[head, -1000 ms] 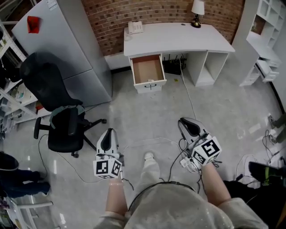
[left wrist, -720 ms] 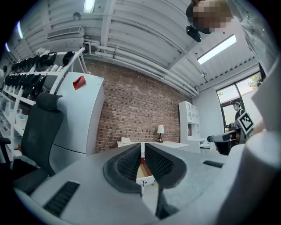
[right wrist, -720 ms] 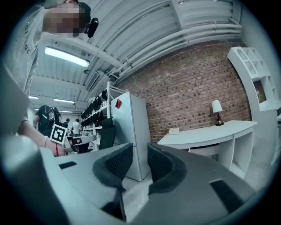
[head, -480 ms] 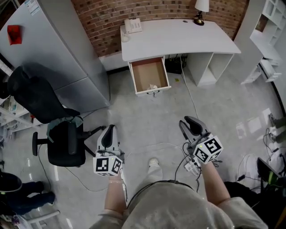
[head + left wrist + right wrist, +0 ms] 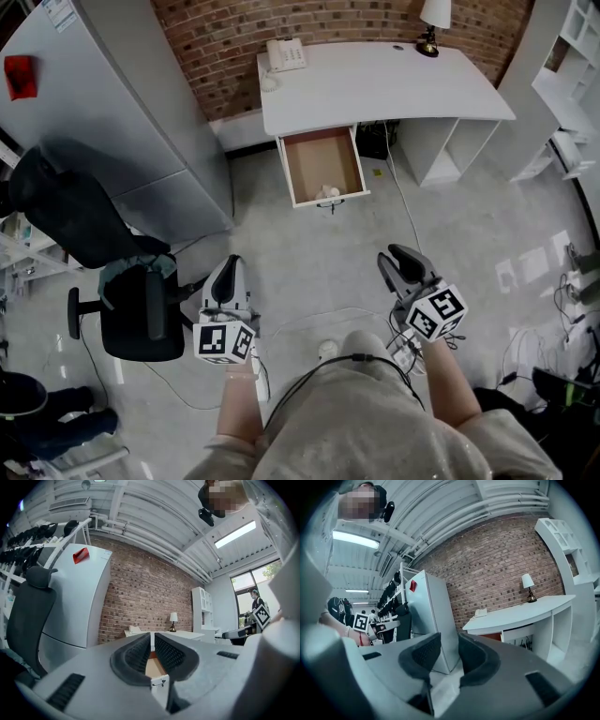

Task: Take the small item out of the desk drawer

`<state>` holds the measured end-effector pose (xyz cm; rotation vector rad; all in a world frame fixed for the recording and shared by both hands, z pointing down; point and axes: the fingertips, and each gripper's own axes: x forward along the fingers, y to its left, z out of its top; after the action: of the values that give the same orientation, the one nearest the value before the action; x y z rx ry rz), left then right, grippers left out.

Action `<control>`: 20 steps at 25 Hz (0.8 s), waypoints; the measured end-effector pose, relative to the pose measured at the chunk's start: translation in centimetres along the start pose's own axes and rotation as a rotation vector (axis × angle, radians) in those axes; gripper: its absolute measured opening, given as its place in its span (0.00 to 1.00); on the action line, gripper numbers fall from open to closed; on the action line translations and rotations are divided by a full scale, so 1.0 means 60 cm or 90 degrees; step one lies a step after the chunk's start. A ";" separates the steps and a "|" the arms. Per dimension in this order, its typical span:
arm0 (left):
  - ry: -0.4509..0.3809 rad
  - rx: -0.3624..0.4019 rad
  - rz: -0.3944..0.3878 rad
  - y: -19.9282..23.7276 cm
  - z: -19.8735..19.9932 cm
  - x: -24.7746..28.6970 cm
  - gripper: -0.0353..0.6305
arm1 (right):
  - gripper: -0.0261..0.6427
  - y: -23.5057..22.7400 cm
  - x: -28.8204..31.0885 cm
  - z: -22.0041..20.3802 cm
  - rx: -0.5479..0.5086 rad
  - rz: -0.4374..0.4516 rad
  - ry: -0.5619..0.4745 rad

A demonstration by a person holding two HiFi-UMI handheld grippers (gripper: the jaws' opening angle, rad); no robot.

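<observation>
**Both tongs up and empty, well short of the open drawer**

You're standing back on the grey floor (image 5: pixel 309 253), both bare forearms pushed forward at waist height, tongs pointing toward the desk (image 5: pixel 375 84). Your left gripper (image 5: pixel 227 274) sits low on the left, marker cube facing up; its jaws are all but together, only a sliver showing between the ribbed pads, nothing in them. Your right gripper (image 5: pixel 401 262) rides a touch further out, angled slightly inward, jaws clearly apart and empty, with just floor and the grey cabinet (image 5: pixel 103 112) visible through the gap.

Now the drawer (image 5: pixel 292 173): pulled out from under the desk's left end, brown bottom bare except for the small item (image 5: pixel 327 193), a pale lump sitting at the front wall, nearest you, toward the right corner. It's well apart from both grippers.

On the desktop, a phone (image 5: pixel 286 54) at the back left and a lamp (image 5: pixel 433 19) at the back right. An office chair (image 5: pixel 127 281) stands just left of your left gripper.
</observation>
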<state>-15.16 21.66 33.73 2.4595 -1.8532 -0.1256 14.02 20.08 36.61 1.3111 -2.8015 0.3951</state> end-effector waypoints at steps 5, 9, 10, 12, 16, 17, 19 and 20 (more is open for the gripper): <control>0.008 -0.005 -0.006 0.008 -0.011 0.019 0.09 | 0.22 -0.020 0.022 -0.007 0.012 -0.011 0.005; 0.015 -0.010 -0.011 0.018 -0.026 0.045 0.09 | 0.22 -0.037 0.054 -0.019 0.023 -0.009 0.014; 0.017 -0.011 -0.013 0.021 -0.029 0.056 0.09 | 0.22 -0.043 0.064 -0.021 0.023 -0.008 0.017; 0.020 -0.010 -0.017 0.028 -0.033 0.082 0.09 | 0.22 -0.059 0.091 -0.025 0.026 -0.007 0.022; 0.043 -0.004 -0.030 0.046 -0.049 0.134 0.09 | 0.22 -0.090 0.150 -0.037 0.039 -0.007 0.041; 0.049 -0.004 -0.032 0.052 -0.053 0.152 0.09 | 0.22 -0.101 0.167 -0.038 0.043 -0.009 0.046; 0.067 -0.007 -0.036 0.068 -0.066 0.190 0.09 | 0.22 -0.123 0.204 -0.043 0.055 -0.012 0.056; 0.077 -0.009 -0.038 0.076 -0.076 0.208 0.09 | 0.22 -0.133 0.221 -0.048 0.061 -0.013 0.065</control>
<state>-15.62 8.43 38.31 2.4545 -1.7264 0.0073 11.23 5.89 42.82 1.2962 -2.7142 0.5852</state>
